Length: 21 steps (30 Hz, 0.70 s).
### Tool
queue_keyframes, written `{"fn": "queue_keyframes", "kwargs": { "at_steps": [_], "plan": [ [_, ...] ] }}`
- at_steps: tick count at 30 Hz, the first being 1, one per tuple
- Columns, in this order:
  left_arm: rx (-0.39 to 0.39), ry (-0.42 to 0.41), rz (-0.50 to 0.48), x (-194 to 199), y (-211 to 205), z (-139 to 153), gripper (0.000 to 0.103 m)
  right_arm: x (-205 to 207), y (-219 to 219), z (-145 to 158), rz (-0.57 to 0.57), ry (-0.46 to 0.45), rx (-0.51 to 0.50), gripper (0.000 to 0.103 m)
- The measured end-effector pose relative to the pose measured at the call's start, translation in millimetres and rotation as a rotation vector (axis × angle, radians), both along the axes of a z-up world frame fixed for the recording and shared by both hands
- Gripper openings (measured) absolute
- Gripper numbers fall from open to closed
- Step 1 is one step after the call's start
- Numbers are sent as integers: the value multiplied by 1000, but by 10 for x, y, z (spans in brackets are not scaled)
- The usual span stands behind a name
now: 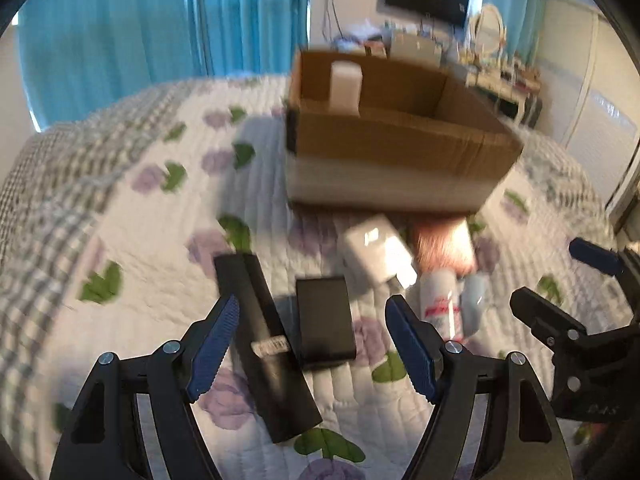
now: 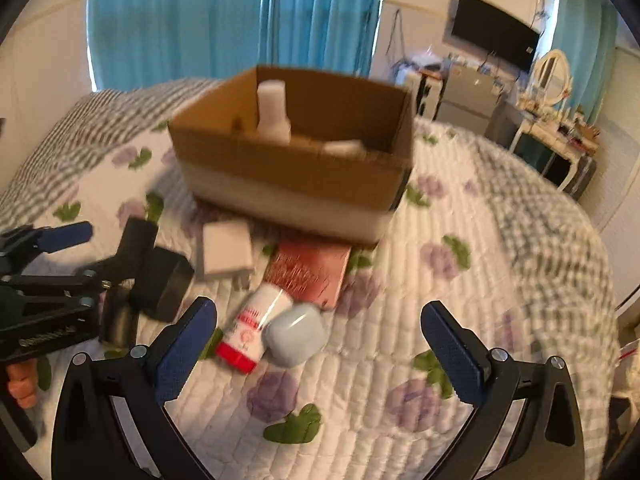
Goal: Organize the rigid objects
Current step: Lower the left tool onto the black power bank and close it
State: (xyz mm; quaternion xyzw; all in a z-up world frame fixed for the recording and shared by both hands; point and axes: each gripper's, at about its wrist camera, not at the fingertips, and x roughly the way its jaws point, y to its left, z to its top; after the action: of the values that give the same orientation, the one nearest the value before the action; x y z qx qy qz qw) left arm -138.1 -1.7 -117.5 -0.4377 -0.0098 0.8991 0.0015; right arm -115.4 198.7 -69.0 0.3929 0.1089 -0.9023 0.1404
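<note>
Quilted floral bedspread point(image 1: 132, 240). Left gripper point(image 1: 312, 344) spread wide, empty; black case point(image 1: 325, 322) and long black box point(image 1: 264, 344) lie between its fingers. Right gripper point(image 2: 320, 352) likewise released; red-capped tube point(image 2: 250, 328) and pale-blue case point(image 2: 294, 332) lie just ahead, cardboard box point(image 2: 296, 180) beyond.

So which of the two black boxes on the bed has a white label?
The long narrow black box, left of the shorter black box, which shows none.

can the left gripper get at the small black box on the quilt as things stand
Probably yes: the left gripper is open, the small black box lies flat between its fingertips with nothing on top; only the long black box crowds one side.
</note>
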Motion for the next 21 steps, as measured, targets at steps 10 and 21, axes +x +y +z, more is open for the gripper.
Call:
{"fn": "queue_keyframes", "kwargs": {
  "at_steps": [10,21],
  "plan": [
    [-103,-40,-12,-162,174,-351,77,-172,174,-376,-68,-126,-2,103],
    [-68,-89,-31,-217,202,-494,40,-177,163,-426,-68,-133,15,103]
  ]
}}
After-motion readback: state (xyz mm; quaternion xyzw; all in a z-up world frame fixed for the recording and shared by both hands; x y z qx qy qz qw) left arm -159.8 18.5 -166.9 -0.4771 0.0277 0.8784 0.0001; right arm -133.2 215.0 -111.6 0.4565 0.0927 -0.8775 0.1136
